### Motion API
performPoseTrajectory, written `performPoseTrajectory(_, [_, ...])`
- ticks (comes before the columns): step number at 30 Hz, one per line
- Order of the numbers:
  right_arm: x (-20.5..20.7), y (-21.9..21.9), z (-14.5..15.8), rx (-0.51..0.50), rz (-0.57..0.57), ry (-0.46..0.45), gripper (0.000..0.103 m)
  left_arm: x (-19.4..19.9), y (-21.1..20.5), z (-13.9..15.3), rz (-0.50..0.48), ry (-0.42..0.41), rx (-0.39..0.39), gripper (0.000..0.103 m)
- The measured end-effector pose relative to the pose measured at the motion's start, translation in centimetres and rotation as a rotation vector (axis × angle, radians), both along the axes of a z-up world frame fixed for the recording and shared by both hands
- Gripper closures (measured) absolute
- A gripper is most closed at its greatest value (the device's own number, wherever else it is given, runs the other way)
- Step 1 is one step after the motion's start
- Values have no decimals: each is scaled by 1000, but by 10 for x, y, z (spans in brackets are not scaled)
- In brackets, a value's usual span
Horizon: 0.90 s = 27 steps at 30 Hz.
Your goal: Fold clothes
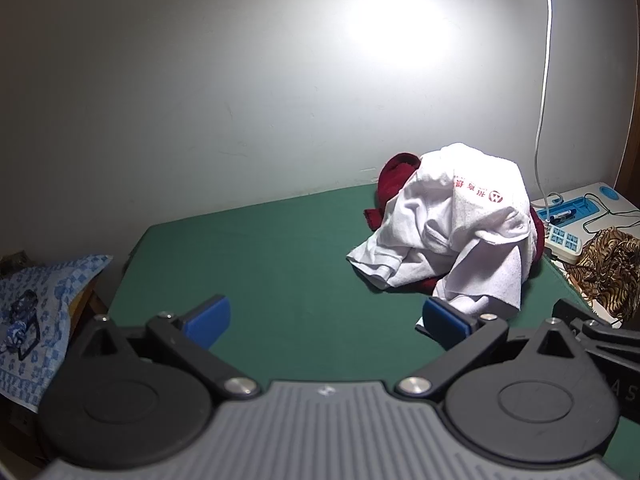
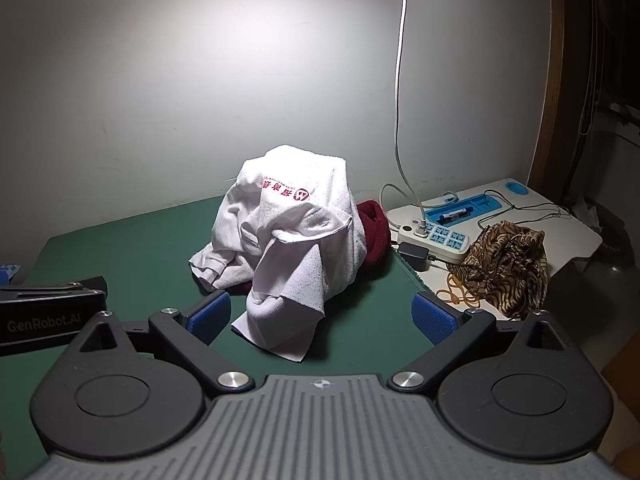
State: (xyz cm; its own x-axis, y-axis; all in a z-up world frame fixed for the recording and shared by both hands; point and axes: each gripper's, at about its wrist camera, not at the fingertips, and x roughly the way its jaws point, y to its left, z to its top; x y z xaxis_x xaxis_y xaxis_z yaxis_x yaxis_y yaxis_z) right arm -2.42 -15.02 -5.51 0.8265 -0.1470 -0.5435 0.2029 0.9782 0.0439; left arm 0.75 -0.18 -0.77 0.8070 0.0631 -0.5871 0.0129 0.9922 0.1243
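Observation:
A crumpled white shirt with red print (image 1: 452, 232) (image 2: 288, 232) lies heaped on the green table mat (image 1: 260, 264) (image 2: 120, 248), over a dark red garment (image 1: 396, 176) (image 2: 374, 228) that shows at its edges. My left gripper (image 1: 326, 322) is open above the mat, left of the pile; its right blue pad (image 1: 444, 320) sits by the shirt's lowest flap. My right gripper (image 2: 322, 316) is open with the shirt's front flap lying between its blue pads (image 2: 210, 316), below them. Neither gripper holds cloth.
A white side table (image 2: 560, 216) on the right carries a power strip (image 2: 438, 236), a blue tray (image 2: 464, 210), cables and a tiger-print cloth (image 2: 508, 264). A blue patterned cloth (image 1: 44, 300) lies left of the mat. The wall stands close behind.

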Motion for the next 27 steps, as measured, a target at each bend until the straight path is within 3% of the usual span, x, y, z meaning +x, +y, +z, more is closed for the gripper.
performPoseTrajectory(20, [15,-3,-12,4,1,32,4,13,-3,-11,0,29,20,1])
performPoseTrajectory(27, [44,-2,-38,-41,5,30,4,34,3,-43,-6,115,-49,1])
